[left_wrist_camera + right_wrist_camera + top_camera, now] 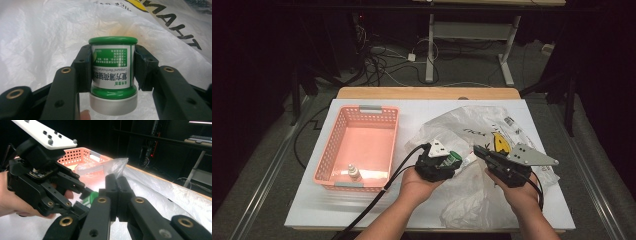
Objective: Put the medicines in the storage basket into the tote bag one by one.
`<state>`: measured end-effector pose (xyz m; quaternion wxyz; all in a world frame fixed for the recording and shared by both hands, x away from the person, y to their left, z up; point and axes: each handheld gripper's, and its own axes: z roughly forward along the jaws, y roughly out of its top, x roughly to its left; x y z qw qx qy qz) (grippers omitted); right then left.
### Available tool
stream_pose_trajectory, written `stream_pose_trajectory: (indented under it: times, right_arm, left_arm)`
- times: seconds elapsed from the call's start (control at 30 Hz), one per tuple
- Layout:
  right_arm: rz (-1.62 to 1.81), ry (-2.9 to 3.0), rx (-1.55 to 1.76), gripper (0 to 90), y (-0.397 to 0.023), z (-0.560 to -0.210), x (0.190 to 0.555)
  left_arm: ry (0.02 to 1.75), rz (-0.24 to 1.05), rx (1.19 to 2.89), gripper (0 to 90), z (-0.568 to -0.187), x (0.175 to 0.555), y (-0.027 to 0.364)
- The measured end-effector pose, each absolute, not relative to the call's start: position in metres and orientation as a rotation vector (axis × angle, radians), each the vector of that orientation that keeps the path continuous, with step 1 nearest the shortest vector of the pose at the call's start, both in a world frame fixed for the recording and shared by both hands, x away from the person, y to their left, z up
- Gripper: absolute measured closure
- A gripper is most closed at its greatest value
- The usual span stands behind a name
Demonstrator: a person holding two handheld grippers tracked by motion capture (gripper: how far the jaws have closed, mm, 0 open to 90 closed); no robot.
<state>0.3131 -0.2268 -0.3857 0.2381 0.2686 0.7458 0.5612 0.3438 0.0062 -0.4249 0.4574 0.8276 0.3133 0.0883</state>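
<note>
Overhead light falls on the white table (312, 200); the room beyond is near black. Plastic bag (37, 37) behind the left gripper (112, 68) glares, washed out. Green jar (113, 72) between its jaws is sharp; jaw bases blur. Right gripper (117, 187) view is dim, soft and grainy.

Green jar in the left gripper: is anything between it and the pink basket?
Nothing visible. The left gripper clamps the jar just right of the basket; only bare table and the basket's right wall lie between. The right gripper pinches the plastic bag, on the far side.
</note>
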Motion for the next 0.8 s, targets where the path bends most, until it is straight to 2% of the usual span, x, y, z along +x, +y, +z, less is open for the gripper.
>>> stream_pose_trajectory:
  times: [0.8]
  right_arm:
    - [1.532, 2.046, 0.743, 90.0, -0.229, -0.388, 0.315]
  left_arm:
    - [0.743, 0.109, 2.125, 53.3, -0.47, 0.364, -0.048]
